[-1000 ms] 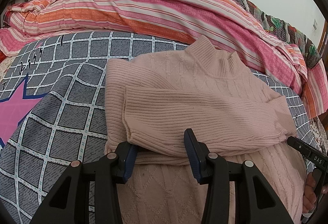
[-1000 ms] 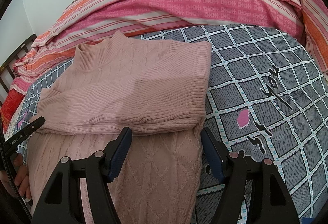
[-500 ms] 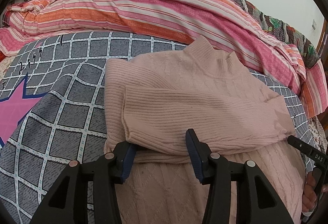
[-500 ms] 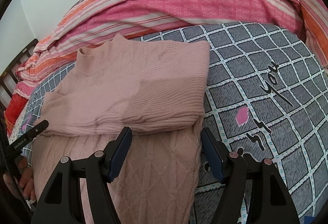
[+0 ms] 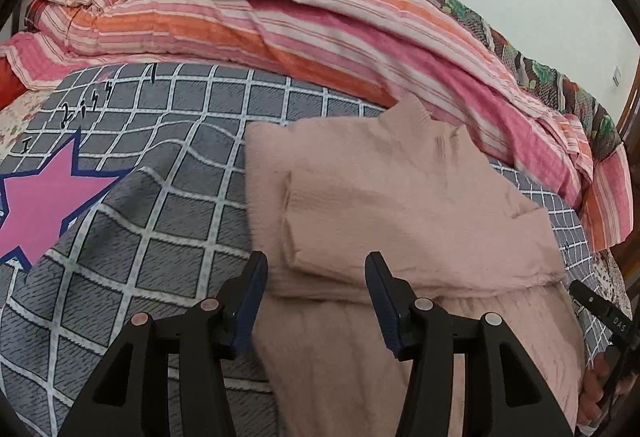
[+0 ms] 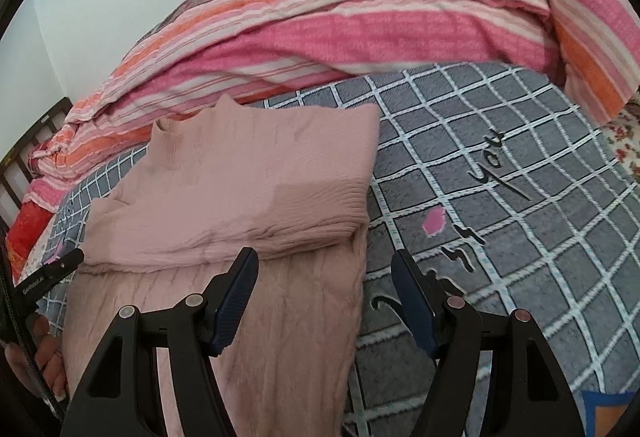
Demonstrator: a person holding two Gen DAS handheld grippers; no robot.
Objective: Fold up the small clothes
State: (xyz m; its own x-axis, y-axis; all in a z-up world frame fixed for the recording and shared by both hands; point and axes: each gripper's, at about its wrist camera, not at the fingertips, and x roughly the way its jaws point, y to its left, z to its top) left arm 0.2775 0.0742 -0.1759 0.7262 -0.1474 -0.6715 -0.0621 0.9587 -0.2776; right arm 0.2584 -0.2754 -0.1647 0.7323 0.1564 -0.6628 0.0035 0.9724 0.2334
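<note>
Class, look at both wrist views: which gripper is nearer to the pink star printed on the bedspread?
Left. The left gripper hovers at the sweater's edge beside the pink star; the right gripper is over the sweater's opposite edge.

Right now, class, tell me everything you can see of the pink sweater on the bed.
The pink sweater is a soft knit with a ribbed high collar, ribbed sleeves and cable-patterned body. It lies flat on the grey checked blanket, collar toward the striped quilt. Both sleeves are folded across the chest; the lower body is still unfolded. Neither tool grips it.
</note>
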